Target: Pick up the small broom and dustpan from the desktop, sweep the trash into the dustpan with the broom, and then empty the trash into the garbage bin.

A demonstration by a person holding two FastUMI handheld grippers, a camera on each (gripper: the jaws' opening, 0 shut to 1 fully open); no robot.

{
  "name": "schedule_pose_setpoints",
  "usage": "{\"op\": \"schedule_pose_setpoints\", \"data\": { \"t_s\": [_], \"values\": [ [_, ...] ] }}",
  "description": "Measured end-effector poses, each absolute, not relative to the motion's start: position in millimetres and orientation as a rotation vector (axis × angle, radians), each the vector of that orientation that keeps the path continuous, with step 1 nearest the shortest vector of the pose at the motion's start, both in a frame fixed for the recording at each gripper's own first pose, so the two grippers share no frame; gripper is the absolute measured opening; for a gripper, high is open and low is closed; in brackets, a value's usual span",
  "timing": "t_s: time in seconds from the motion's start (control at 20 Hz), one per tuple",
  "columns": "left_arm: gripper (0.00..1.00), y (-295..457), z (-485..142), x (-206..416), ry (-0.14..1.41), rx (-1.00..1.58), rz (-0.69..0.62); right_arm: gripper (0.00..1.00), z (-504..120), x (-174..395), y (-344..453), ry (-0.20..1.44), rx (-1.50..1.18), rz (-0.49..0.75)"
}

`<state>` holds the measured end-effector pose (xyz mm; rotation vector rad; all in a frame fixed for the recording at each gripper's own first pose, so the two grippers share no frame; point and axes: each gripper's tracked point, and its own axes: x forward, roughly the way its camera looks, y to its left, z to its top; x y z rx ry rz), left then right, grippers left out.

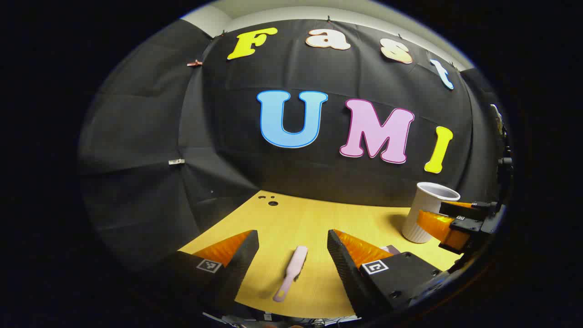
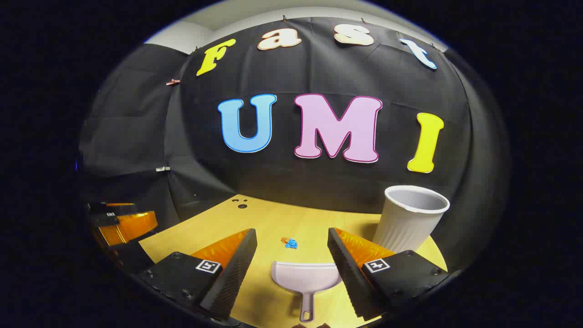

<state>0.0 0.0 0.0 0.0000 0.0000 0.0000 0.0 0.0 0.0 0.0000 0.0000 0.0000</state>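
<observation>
One white ribbed cup (image 2: 410, 218) upright on desk (image 2: 273, 218), inside hidden, dustpan (image 2: 306, 277) bare, left gripper (image 1: 291, 262) and right gripper (image 2: 291, 269) both wide.

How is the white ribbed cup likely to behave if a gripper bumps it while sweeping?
The cup stands upright, tall with a narrower base, so it would probably tip rather than slide. It looks thin-walled and empty as far as shows, so likely light. Lying down, its taper would probably make it roll in a curve across the desktop.

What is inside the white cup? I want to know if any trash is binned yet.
Not settled: the cup shows only its rim and upper inner wall, which look bare; its bottom is hidden. Scraps lie on the desk.
</observation>
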Motion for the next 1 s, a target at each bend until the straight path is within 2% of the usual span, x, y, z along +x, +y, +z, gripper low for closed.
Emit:
{"op": "schedule_pose_setpoints", "data": {
  "t_s": [0.4, 1.0],
  "values": [
    [0.95, -1, -13, 27, 0.05, 0.02, -0.075, 0.98, -5, 11, -9, -0.026, -0.007, -0.015],
    [0.95, -9, -61, 46, 0.21, 0.015, -0.154, 0.98, -51, 16, -22, 0.096, 0.024, -0.035]
  ]
}}
